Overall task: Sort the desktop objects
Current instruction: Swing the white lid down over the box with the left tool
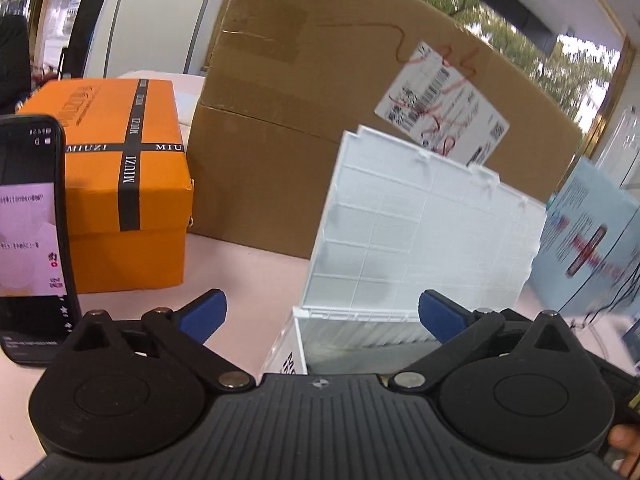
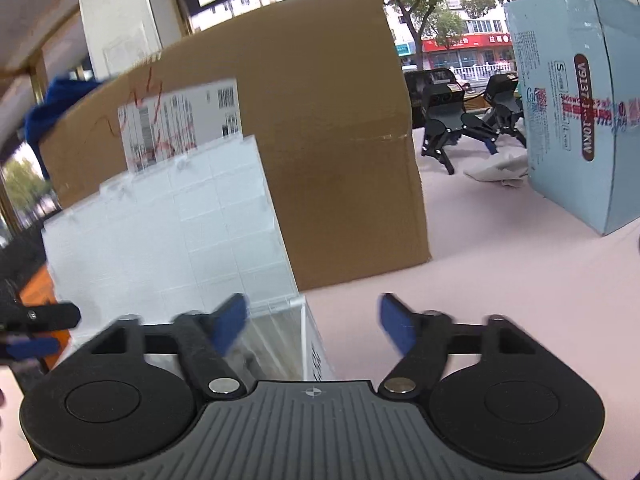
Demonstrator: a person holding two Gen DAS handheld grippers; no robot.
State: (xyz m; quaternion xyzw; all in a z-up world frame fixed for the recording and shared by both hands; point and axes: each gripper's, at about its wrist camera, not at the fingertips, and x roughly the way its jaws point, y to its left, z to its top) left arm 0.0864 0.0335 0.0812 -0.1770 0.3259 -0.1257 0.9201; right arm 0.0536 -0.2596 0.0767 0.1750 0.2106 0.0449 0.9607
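Organizer box, the clear ribbed plastic case with its gridded lid standing up, sits right in front of both your grippers on the pale pink table. Your left gripper has its jaws spread wide and empty, and the open tray lies between them, slightly toward 1 o'clock, the lid rising at 12. Your right gripper is likewise released, holding nothing; from it the box lies at 10 to 11 o'clock, with its left blue pad over the tray's corner, whether touching I cannot tell. The hinge line runs crosswise to your left jaws, so the left hand looks squarer to it. No loose small items show in either view, and the tray's inside is mostly hidden, so how far sorting stands is unclear. Further out: a matte brown cardboard carton behind the box, an orange box at 10 o'clock, a glossy phone at 9, and a light blue carton at your right's 2 o'clock.
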